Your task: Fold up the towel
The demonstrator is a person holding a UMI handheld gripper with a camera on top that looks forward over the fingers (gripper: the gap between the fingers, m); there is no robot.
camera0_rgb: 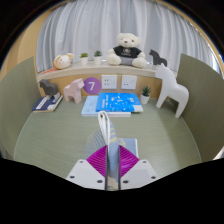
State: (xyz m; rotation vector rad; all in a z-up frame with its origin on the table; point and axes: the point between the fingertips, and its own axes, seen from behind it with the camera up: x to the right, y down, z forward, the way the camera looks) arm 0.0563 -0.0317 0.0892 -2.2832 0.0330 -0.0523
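Note:
My gripper [111, 160] is low over the grey-green table [50, 135]. Its magenta pads [97, 160] are pressed together on a fold of light grey towel [104, 128]. The fold stands up between the fingers as a narrow strip and rises a little beyond the fingertips. The rest of the towel is hidden below the fingers.
Beyond the fingers a blue book [112, 103] lies on the table. A purple disc marked 7 [92, 86], a small pink figure [75, 90], a potted plant [146, 95] and a white horse figure [172, 92] stand around it. A teddy bear [128, 48] sits on the back ledge.

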